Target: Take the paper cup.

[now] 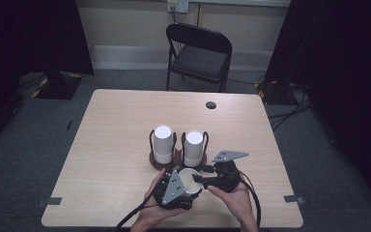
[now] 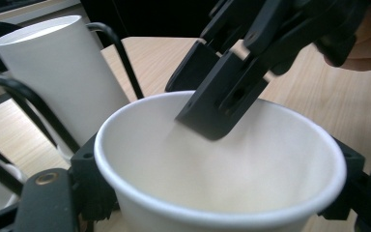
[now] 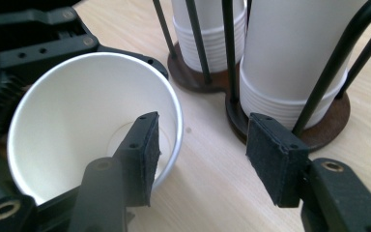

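Note:
A white paper cup (image 1: pixel 187 180) lies tilted near the table's front edge, and my left gripper (image 1: pixel 189 187) is shut on it from both sides. In the left gripper view the cup's (image 2: pixel 222 164) open mouth faces the camera. My right gripper (image 1: pixel 199 180) stands open astride the cup's rim. In the right gripper view (image 3: pixel 205 145) one jaw is inside the cup (image 3: pixel 77 116) and the other is outside its wall. Hands hold both grippers.
Two stacks of white cups (image 1: pixel 163 142) (image 1: pixel 193 145) stand upside down in black wire holders on brown bases (image 3: pixel 328 121), just beyond the grippers. A black folding chair (image 1: pixel 200 53) stands behind the table. A cable hole (image 1: pixel 211 105) is at the far right of the table.

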### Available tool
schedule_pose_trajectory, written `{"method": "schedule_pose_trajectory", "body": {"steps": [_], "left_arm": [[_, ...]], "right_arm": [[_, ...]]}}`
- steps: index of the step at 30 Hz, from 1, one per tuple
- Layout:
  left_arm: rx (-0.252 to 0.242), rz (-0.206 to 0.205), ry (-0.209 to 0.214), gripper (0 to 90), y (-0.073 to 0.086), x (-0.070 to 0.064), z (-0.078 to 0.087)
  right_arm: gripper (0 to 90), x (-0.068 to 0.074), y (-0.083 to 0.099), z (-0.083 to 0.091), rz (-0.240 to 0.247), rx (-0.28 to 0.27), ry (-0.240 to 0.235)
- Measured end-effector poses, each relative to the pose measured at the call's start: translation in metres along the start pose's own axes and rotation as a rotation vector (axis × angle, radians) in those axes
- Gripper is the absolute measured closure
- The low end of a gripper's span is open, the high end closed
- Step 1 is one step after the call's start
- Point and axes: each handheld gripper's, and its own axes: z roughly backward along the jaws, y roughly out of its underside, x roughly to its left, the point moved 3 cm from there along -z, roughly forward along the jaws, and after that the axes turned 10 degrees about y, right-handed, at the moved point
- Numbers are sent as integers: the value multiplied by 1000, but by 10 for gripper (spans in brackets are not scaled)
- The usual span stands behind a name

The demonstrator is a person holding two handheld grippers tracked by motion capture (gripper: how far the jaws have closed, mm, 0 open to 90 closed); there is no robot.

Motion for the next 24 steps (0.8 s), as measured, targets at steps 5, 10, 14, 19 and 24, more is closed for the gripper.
{"method": "schedule_pose_trajectory", "body": {"steps": [5,10,14,19,24], "left_arm": [[-8,20,-13,217,1,4,5],[-18,48,-22,217,3,8,9],[-21,58,-33,217,4,11,12],[-45,88,-57,217,6,18,21],[-57,111,-87,218,7,27,33]], "right_arm": [[427,-2,1,5,-19,-79,-8],[408,-3,3,7,-29,-123,-9],[385,-3,5,9,-30,-180,-9],[369,-8,9,13,-45,-231,34],[343,-17,16,19,-74,-293,83]]}}
